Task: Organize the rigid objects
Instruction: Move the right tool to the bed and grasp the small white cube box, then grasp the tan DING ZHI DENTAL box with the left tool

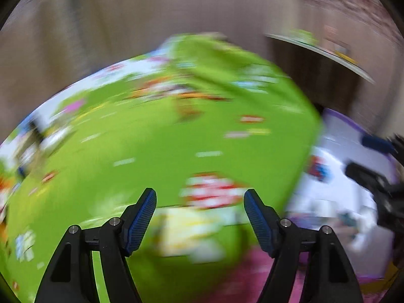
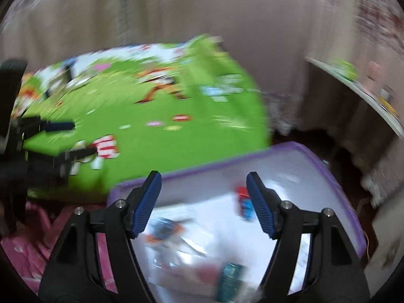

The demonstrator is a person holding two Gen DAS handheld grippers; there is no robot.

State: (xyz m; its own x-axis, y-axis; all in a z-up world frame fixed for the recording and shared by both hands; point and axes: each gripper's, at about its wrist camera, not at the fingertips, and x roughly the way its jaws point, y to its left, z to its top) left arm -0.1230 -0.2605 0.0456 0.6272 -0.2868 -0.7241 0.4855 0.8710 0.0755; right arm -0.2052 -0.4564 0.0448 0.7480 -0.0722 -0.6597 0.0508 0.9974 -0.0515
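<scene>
Both views are motion-blurred. My left gripper [image 1: 200, 197] is open and empty above a green patterned play mat [image 1: 151, 139], with a blurred red-and-white object [image 1: 209, 192] on the mat beyond its fingertips. My right gripper [image 2: 204, 180] is open and empty above a purple-rimmed clear bin [image 2: 290, 151] that holds several small items, among them a red-and-blue toy [image 2: 243, 204] and a teal box [image 2: 231, 277]. The left gripper also shows at the left of the right wrist view [image 2: 60, 139], and the right gripper at the right edge of the left wrist view [image 1: 373, 156].
A pink cloth [image 2: 27, 247] lies under the mat and bin. A white shelf edge [image 2: 353, 85] with small items stands at the right. Beige curtains [image 2: 176, 12] hang behind. The bin also appears in the left wrist view [image 1: 338, 176], right of the mat.
</scene>
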